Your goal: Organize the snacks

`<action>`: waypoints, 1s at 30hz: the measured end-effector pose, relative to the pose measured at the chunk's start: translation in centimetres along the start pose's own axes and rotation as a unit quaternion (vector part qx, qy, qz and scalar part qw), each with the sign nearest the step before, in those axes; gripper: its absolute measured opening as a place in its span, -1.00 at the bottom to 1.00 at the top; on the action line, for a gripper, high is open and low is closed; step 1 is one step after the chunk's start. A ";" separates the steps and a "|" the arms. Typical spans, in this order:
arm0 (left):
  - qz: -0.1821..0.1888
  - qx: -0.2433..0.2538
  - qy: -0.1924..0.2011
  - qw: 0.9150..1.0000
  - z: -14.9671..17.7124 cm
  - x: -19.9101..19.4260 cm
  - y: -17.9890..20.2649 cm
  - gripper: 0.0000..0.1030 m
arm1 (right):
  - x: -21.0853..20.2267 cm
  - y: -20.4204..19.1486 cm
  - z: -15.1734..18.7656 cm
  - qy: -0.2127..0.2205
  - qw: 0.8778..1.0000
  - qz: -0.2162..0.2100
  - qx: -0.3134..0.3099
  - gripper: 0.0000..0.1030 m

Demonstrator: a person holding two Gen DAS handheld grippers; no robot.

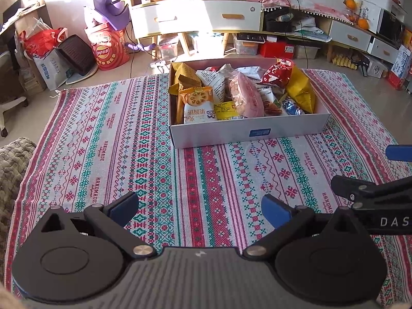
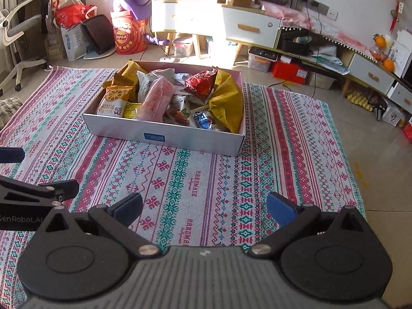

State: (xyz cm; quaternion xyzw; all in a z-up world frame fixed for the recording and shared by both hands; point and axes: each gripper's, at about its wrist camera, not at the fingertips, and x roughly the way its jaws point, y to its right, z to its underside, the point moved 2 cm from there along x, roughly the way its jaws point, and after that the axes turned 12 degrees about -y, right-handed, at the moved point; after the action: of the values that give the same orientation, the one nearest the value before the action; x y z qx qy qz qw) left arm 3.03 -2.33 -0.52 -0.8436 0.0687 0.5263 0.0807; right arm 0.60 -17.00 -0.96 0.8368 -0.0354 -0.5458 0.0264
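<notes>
Snack box [image 1: 247, 131] sits on the patterned cloth [image 1: 123, 139], toward its far half, on the floor. White cardboard, shallow, blue label on the near wall. Packed full: lotus-root biscuit pack [image 1: 197, 97] at the front-left corner, a white pack with red lettering just below it, pink sleeve of biscuits [image 1: 247, 95] lying lengthwise down the middle, red foil bag [image 1: 278, 73] on top at the back right, yellow bag [image 1: 301, 90] leaning on the right wall, more yellow wrappers at back left. Same layout confirmed in the right wrist view: box [image 2: 164, 131], pink sleeve [image 2: 155, 97], red bag [image 2: 200, 82], yellow bag [image 2: 226, 100].

Left gripper [image 1: 199, 209] is low over the cloth, near side of the box, well apart from it. Jaws spread wide, blue pads, nothing between them. Right gripper [image 2: 204, 208] is alongside, same height, also spread wide and empty. Each shows at the edge of the other's view.

Around the cloth: tiled floor, red Lay's bucket [image 1: 110, 51], white drawer cabinet [image 1: 198, 18], small fan on top.
</notes>
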 end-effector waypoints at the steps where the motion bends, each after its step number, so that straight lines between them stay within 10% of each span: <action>1: 0.000 0.000 0.000 1.000 0.0 0.0 0.0 1.00 | 0.0 0.0 0.0 0.000 1.000 0.000 0.000 0.99; 30: 0.000 0.004 -0.003 1.000 0.1 0.0 0.1 1.00 | -0.2 0.1 0.0 0.003 1.000 0.001 0.002 0.99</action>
State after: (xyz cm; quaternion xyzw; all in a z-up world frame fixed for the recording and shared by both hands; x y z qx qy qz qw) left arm 2.93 -2.46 -0.58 -0.8417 0.0708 0.5286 0.0840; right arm 0.55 -17.11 -0.75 0.8382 -0.0372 -0.5435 0.0249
